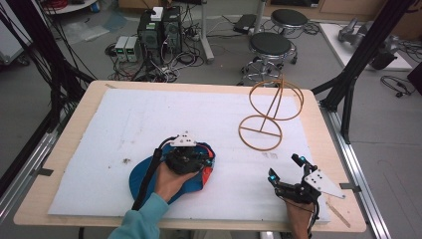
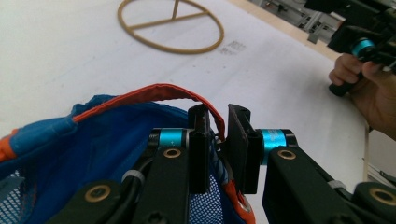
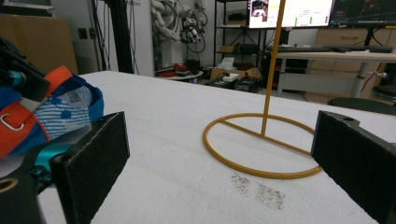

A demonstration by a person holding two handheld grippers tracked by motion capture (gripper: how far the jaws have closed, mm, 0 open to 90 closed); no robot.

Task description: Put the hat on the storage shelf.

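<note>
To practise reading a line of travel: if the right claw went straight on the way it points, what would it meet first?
Probably the round base of the yellow wire stand, which lies between the right claw's open jaws; depth is uncertain.

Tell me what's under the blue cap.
The blue cap lies on the white foam sheet. The left gripper pinches its orange-edged rim, showing mesh lining. What the cap covers is hidden.

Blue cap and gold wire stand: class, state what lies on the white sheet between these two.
Nothing: in the high view the white sheet is bare between the blue cap and the gold wire stand.
</note>
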